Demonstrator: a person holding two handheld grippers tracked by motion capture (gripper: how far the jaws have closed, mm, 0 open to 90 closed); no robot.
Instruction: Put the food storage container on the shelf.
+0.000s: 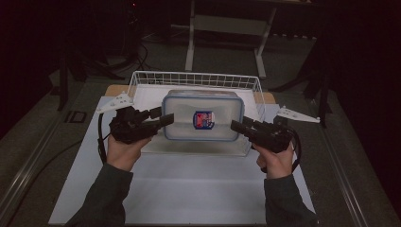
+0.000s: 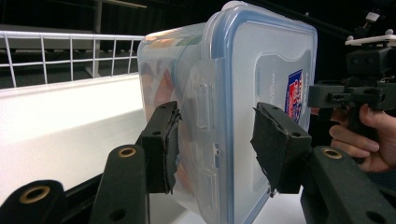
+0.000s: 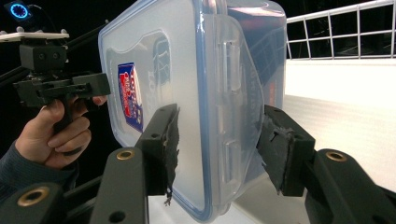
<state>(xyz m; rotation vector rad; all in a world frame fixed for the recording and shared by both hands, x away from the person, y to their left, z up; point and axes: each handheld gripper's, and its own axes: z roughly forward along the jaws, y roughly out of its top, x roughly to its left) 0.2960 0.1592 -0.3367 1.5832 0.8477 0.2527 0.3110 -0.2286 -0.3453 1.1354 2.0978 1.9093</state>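
The white wire basket's (image 1: 142, 78) walls flank the lidded container (image 1: 201, 99); its top lies open.

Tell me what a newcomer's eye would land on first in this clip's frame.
First, the clear plastic box with its blue-rimmed lid and red-and-blue sticker, sitting in the white wire basket at the middle of the table. Next, the two black grippers closing in on it from either side: the left gripper and the right gripper each have open jaws straddling a side latch of the box. The room around is dark.
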